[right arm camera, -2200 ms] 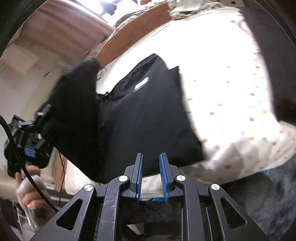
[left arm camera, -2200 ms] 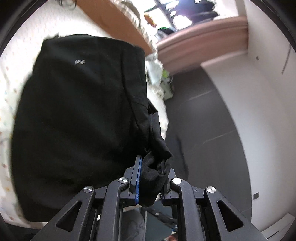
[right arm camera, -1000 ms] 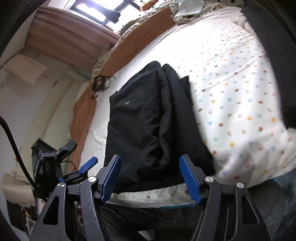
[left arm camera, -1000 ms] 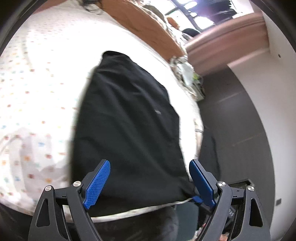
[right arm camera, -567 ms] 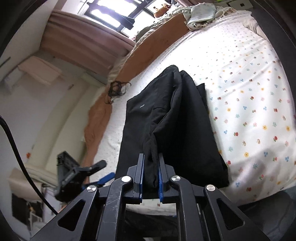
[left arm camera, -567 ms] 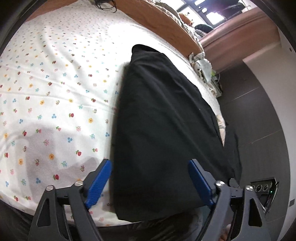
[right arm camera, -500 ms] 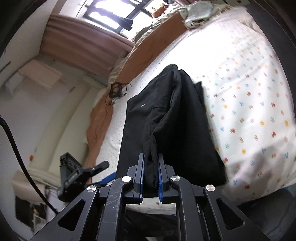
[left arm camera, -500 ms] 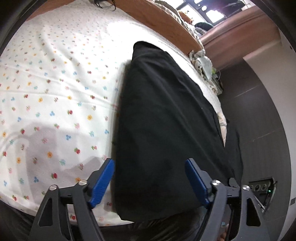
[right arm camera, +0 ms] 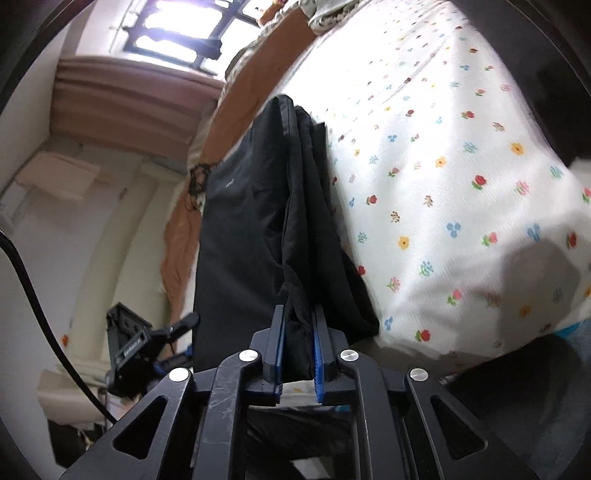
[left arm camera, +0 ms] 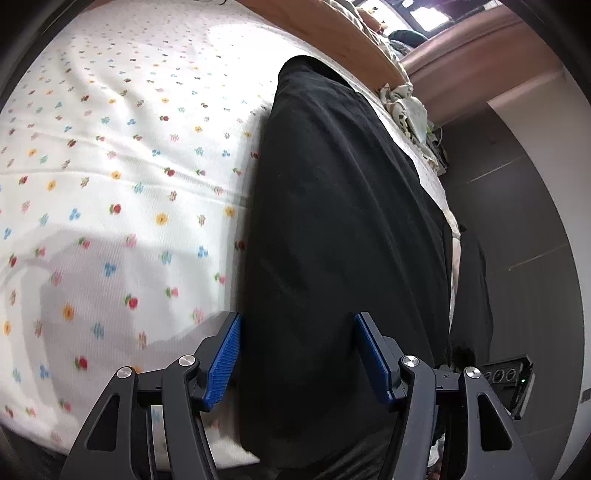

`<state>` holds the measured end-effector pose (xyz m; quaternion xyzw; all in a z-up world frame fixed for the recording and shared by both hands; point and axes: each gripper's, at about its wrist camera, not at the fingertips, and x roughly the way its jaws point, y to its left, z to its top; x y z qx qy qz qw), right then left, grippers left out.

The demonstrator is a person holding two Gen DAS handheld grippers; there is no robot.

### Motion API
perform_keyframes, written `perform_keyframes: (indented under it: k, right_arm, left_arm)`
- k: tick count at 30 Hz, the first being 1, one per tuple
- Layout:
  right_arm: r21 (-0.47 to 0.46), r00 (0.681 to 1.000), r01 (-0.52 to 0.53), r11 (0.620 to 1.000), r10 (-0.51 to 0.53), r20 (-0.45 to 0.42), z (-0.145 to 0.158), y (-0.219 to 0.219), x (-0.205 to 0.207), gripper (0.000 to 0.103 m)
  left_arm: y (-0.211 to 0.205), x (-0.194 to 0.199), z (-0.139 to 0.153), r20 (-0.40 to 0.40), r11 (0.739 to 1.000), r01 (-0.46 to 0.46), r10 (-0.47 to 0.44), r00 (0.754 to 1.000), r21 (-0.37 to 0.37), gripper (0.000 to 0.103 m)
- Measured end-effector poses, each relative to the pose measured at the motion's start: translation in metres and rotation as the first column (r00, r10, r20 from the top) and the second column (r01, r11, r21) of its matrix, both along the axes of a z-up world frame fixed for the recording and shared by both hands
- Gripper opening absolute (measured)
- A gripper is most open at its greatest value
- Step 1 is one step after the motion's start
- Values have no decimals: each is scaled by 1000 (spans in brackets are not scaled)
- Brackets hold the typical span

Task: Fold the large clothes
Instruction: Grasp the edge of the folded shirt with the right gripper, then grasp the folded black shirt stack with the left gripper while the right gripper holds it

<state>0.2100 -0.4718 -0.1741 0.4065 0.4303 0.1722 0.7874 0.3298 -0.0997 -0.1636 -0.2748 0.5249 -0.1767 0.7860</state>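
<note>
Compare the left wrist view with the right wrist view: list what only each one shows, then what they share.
Only the left wrist view: the left tongs, jaws closing astride the near end of the black garment without pressing it yet, and the dark floor beside the bed.

Only the right wrist view: the right tongs clamped on a bunched edge of the garment, the bright window, and the left tongs seen from outside at lower left.

Both: the folded black garment lying on the floral bedsheet.
</note>
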Motion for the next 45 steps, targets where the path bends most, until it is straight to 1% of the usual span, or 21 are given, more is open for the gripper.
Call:
perform_keyframes:
  k: [2,3,5,7,10,12,16,17,23,30,36,37,39,40,41,43,44,45]
  right_arm:
    - [-77,1000,-14,997,14,5,14,0,6,29]
    - [-104,1000,-16,994,17,11,19,0,8,33]
    - [-157,999,-15,987,20,25,31,-1,16,48]
    - [-170,1000,-10,985,15,23,35,-4,26,54]
    - [-167,1000,-16,986,18,6,38,-9,46,55]
    - [-180,1000,-25,983,24,-7,40,-8,59,55]
    - [-178,998,-59,982,53,-37,35,-4,86,68]
    - [-167,997,-75,983,69,-42,32,-4,93,69]
    - [-120,991,-113,986,103,-90,14,-2,130,70]
    - [-38,982,-171,985,167,-91,2,-1,166,70]
    - [15,976,-202,979,203,-74,-3,1,184,70]
    - [26,976,-203,979,204,-72,-5,0,184,68]
    - [33,976,-202,979,204,-73,-8,2,187,60]
    - [28,976,-203,979,205,-79,-10,3,188,53]
    - [22,975,-206,978,207,-82,-11,4,188,45]
    - [14,974,-212,977,213,-82,-9,7,186,37]
    - [3,974,-213,977,212,-78,-7,8,183,32]
    - [-4,975,-212,977,211,-72,-3,10,181,29]
  left_arm:
    - [0,7,1,-1,1000,0,0,1000,-3,62]
    - [1,11,2,-2,1000,0,0,1000,-4,62]
    - [4,21,2,-5,1000,-1,1,1000,-9,62]
    - [6,29,3,-7,1000,0,0,1000,-10,61]
    - [7,43,5,-5,1000,6,-6,1000,-5,60]
    - [8,53,5,-5,1000,13,-13,1000,-4,60]
    - [6,75,7,-7,1000,22,-22,1000,0,59]
    - [5,80,7,-6,1000,24,-24,1000,0,59]
    - [2,109,4,-6,999,32,-32,999,3,59]
    - [-1,134,-1,-6,999,35,-35,999,-8,59]
    - [-4,148,-6,-16,1000,18,-19,1000,-24,59]
    - [-4,150,-7,-18,1000,15,-15,1000,-27,59]
    - [-5,155,-9,-19,999,15,-16,1000,-28,59]
    - [-5,156,-10,-22,999,16,-16,1000,-28,58]
    - [-4,158,-10,-29,999,12,-13,1000,-32,57]
    - [-3,157,-8,-43,999,3,-5,999,-38,52]
    - [-3,155,-4,-38,999,2,-3,999,-35,48]
    - [-3,152,0,-29,999,3,-4,1000,-33,46]
